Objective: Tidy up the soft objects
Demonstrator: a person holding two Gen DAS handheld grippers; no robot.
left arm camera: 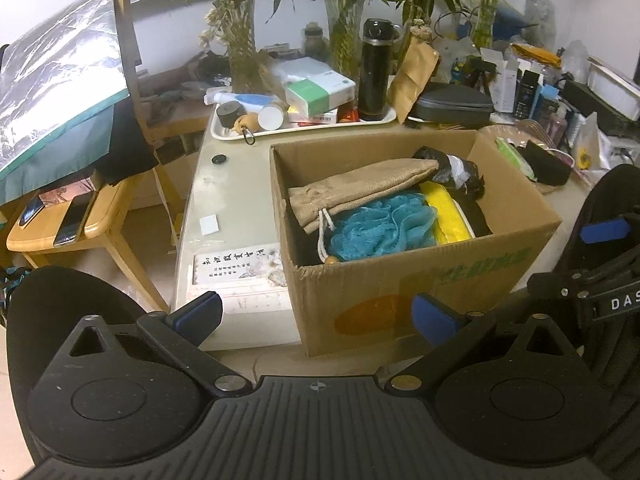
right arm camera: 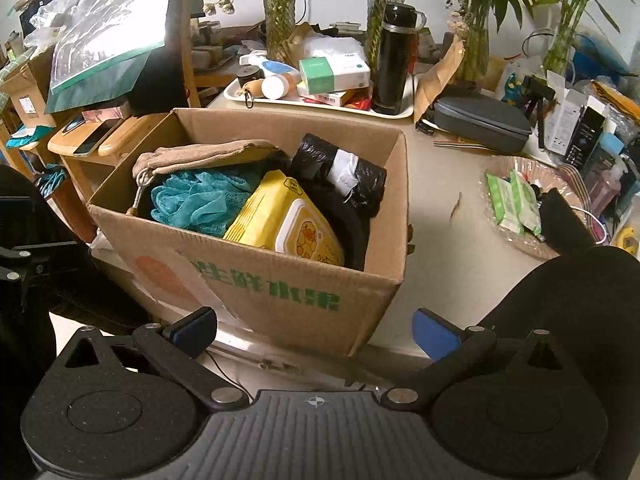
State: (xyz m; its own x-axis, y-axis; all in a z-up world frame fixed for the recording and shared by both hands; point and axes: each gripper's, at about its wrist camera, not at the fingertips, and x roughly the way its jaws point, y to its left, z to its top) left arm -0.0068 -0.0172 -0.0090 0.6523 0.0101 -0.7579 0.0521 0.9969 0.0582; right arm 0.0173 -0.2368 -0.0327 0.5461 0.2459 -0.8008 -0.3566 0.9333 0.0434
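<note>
The left gripper and right gripper both stood with jaws wide apart, holding nothing, short of the cardboard box on the table. Inside lay a tan drawstring pouch, a teal mesh sponge, a yellow wipes pack and a black bag roll. A tray stood behind the box.
</note>
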